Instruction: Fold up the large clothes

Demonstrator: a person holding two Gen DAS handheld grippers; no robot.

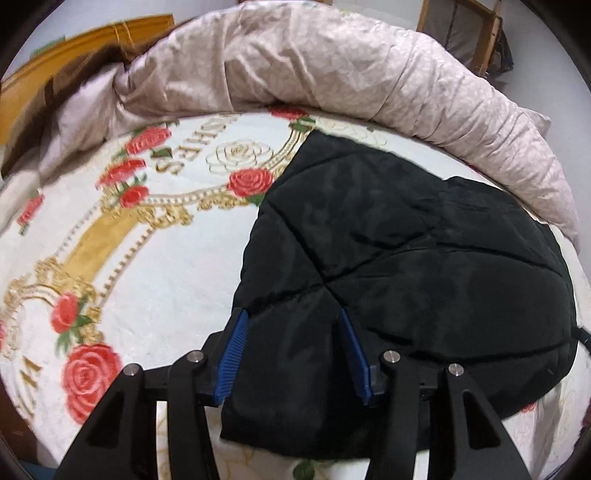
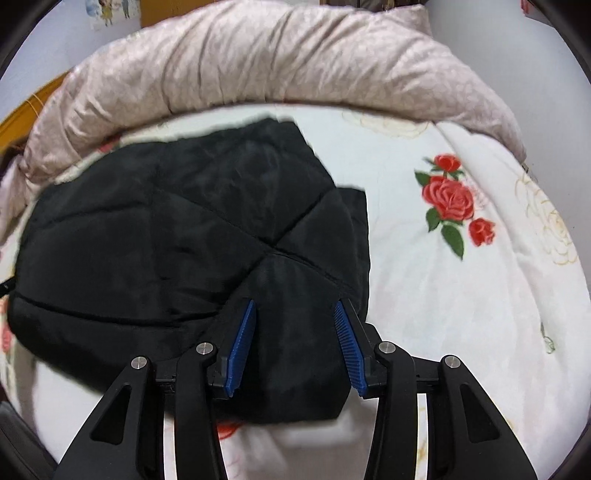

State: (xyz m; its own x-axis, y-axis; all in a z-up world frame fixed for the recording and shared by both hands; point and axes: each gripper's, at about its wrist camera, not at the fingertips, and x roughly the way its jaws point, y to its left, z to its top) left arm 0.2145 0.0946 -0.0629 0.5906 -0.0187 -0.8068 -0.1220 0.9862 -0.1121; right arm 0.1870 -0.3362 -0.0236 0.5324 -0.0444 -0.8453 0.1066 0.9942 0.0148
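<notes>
A black quilted jacket (image 1: 406, 258) lies folded into a compact bundle on a white blanket with red roses (image 1: 147, 295). It also shows in the right wrist view (image 2: 166, 236). My left gripper (image 1: 293, 315) is open, its blue-padded fingers (image 1: 236, 343) straddling the jacket's near left corner. My right gripper (image 2: 295, 306) is open too, its fingers (image 2: 349, 339) straddling the jacket's near right corner. Neither gripper pinches the fabric.
A rolled beige quilt (image 1: 332, 66) runs along the far side of the bed, also seen in the right wrist view (image 2: 277, 55). A yellow wooden headboard (image 1: 74, 48) is at the far left. A wooden chair frame (image 1: 465, 26) stands at the back right.
</notes>
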